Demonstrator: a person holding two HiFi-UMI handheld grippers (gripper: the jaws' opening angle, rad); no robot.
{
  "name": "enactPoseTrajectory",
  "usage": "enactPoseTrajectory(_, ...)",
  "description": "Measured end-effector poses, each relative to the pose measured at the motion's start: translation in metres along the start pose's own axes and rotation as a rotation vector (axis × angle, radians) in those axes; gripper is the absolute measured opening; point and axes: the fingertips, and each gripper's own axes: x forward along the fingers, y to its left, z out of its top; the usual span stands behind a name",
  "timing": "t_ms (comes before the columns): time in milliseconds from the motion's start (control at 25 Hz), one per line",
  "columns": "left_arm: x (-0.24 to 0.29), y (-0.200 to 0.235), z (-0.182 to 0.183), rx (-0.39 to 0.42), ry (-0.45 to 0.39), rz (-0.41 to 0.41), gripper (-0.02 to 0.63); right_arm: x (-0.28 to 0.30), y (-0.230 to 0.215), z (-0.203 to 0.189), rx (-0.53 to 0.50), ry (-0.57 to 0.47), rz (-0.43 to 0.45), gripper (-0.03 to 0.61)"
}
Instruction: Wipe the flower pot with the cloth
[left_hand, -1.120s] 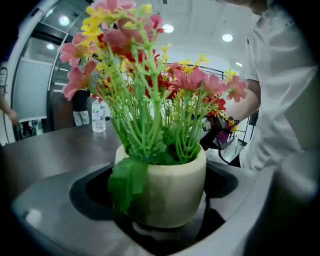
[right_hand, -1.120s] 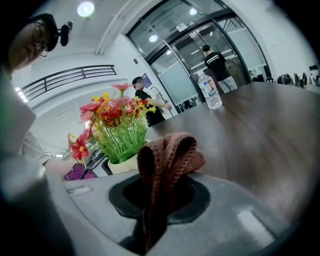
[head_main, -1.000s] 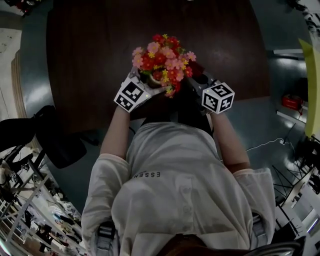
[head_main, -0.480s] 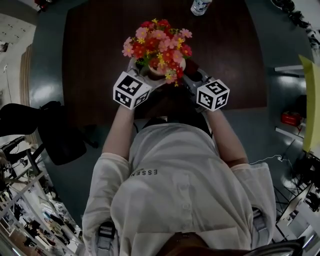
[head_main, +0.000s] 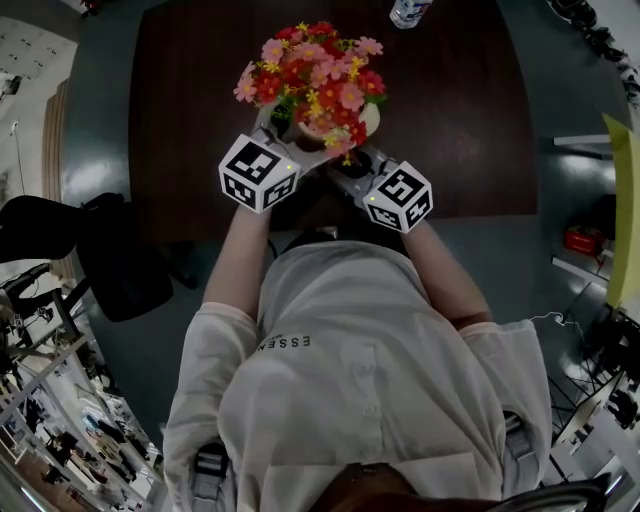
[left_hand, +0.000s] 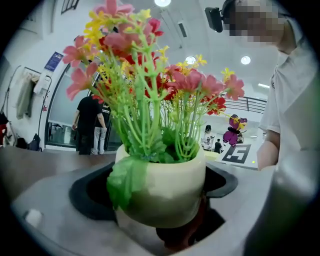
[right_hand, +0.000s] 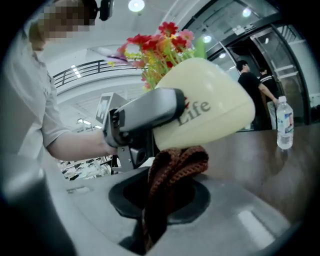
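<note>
Head view, 12 o'clock: left gripper (head_main: 295, 150) fingers pinch the tilted flower pot (head_main: 368, 118), right gripper (head_main: 352, 168) fingers pinch the cloth (right_hand: 172, 172) at its base; scrubbing could lever it loose.

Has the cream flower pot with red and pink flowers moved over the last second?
Yes: in the head view the cream flower pot now sits farther from the dark wooden table's near edge.
</note>
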Motion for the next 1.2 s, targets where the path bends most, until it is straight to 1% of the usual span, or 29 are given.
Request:
enactPoseTrajectory(80, -0.003, 0.000, 0.001, 0.002, -0.001, -0.006, 0.549, 0.003, 0.007, -0.004, -0.019, 0.013, 0.021, 0.048)
enactPoseTrajectory(160, -0.004, -0.001, 0.004, 0.003, -0.006, -0.007, 0.549, 0.001, 0.003, -0.005, -0.016, 0.010, 0.008, 0.048)
enactPoseTrajectory(200, -0.006, -0.002, 0.006, 0.002, -0.010, -0.008, 0.549, -0.002, -0.004, -0.005, -0.009, 0.004, -0.016, 0.048)
enactPoseTrajectory(280, -0.009, -0.004, 0.010, 0.001, -0.017, -0.012, 0.549, -0.013, -0.024, 0.000, 0.015, -0.015, -0.092, 0.048)
enactPoseTrajectory(440, -0.012, -0.008, 0.021, -0.005, -0.028, -0.039, 0.549, -0.039, -0.067, 0.025, 0.050, -0.079, -0.254, 0.048)
enactPoseTrajectory(520, -0.014, -0.008, 0.029, 0.002, -0.035, -0.055, 0.548, -0.045, -0.080, 0.042, 0.048, -0.119, -0.302, 0.048)
enactPoseTrajectory(600, -0.014, -0.010, 0.034, 0.021, -0.029, -0.071, 0.549, -0.046, -0.084, 0.055, 0.028, -0.149, -0.316, 0.048)
enactPoseTrajectory(680, -0.013, -0.015, 0.038, 0.025, -0.027, -0.092, 0.549, -0.042, -0.079, 0.062, -0.010, -0.154, -0.301, 0.048)
enactPoseTrajectory(840, -0.011, -0.022, 0.040, -0.001, -0.038, -0.116, 0.549, -0.028, -0.057, 0.065, -0.094, -0.158, -0.240, 0.048)
enactPoseTrajectory(1000, -0.011, -0.022, 0.040, -0.005, -0.036, -0.111, 0.549, -0.014, -0.030, 0.059, -0.145, -0.138, -0.143, 0.048)
enactPoseTrajectory(1200, -0.012, -0.017, 0.031, -0.006, -0.023, -0.090, 0.549, -0.006, -0.003, 0.039, -0.181, -0.102, -0.030, 0.048)
